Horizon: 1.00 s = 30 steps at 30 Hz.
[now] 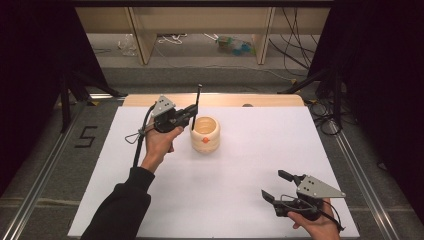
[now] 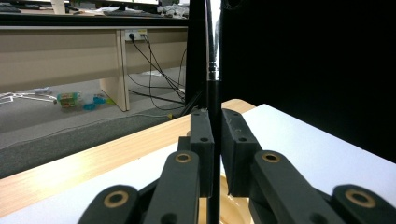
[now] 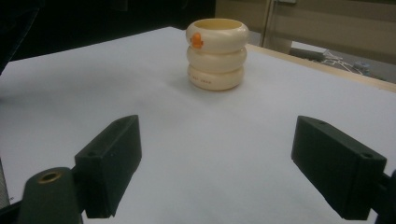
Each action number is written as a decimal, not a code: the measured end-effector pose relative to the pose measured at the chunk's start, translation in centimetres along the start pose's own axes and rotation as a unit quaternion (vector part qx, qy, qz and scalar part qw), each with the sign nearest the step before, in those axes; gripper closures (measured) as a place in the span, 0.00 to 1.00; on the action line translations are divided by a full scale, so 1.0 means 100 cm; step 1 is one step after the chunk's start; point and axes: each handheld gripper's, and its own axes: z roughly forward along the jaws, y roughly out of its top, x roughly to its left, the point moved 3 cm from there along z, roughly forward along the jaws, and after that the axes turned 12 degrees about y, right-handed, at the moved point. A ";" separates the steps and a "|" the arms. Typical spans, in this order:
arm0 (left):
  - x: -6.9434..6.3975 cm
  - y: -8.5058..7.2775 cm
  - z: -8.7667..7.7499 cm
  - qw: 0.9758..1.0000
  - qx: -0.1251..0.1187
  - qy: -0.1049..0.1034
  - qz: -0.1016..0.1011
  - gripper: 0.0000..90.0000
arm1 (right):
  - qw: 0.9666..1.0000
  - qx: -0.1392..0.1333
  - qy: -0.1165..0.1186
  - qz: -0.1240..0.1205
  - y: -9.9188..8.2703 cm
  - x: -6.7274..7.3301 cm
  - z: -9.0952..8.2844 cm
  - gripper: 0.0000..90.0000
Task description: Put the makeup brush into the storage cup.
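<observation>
Clamped between the left gripper's (image 1: 189, 114) black pads: a thin black rod (image 1: 196, 106), standing upright with its lower end dipping just inside the rim of a cream ringed holder (image 1: 205, 134) near the middle of the white table sheet (image 1: 250, 150). Left gripper view adds a shiny metal band (image 2: 213, 72) higher up the rod (image 2: 213, 154), invisible from above, plus the holder's pale rim (image 2: 231, 205) right below the pads. Orange blob (image 3: 197, 40) on the holder's (image 3: 217, 53) top ring, and faint small print on the bottom ring, too blurry to read, only caught by the right gripper view. Hand-drawn "5" (image 1: 86, 136) on the floor left of the table. Right gripper (image 1: 274, 186) down at the near right corner, jaws spread wide, nothing between them, well apart from the holder.
</observation>
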 end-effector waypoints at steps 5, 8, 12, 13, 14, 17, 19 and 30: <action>-0.002 -0.001 0.004 1.000 0.001 -0.001 -0.001 0.93 | 1.000 0.000 -0.003 -0.004 0.000 -0.001 0.000 0.19; -0.003 -0.002 0.006 1.000 0.001 -0.003 -0.003 0.93 | 1.000 0.000 -0.002 -0.003 0.000 0.000 0.000 0.19; -0.006 -0.002 0.014 1.000 0.001 -0.003 -0.003 0.93 | 1.000 0.000 -0.003 -0.004 0.000 0.000 0.000 0.19; -0.006 -0.003 0.016 1.000 0.001 -0.005 -0.004 0.93 | 1.000 -0.001 -0.002 -0.003 0.000 0.000 0.000 0.19; -0.006 -0.003 0.016 1.000 0.001 -0.005 -0.004 0.93 | 1.000 -0.001 -0.002 -0.003 0.000 0.000 0.000 0.19; -0.007 -0.006 0.021 1.000 0.005 -0.004 -0.004 0.93 | 1.000 0.017 -0.007 0.001 0.000 0.000 -0.003 0.19; -0.007 -0.008 0.025 1.000 0.007 -0.002 -0.005 0.93 | 1.000 0.001 -0.002 0.001 0.000 -0.001 -0.001 0.19; -0.007 -0.001 0.029 1.000 0.001 0.001 -0.003 0.93 | 1.000 0.011 0.001 0.011 -0.001 0.002 -0.001 0.19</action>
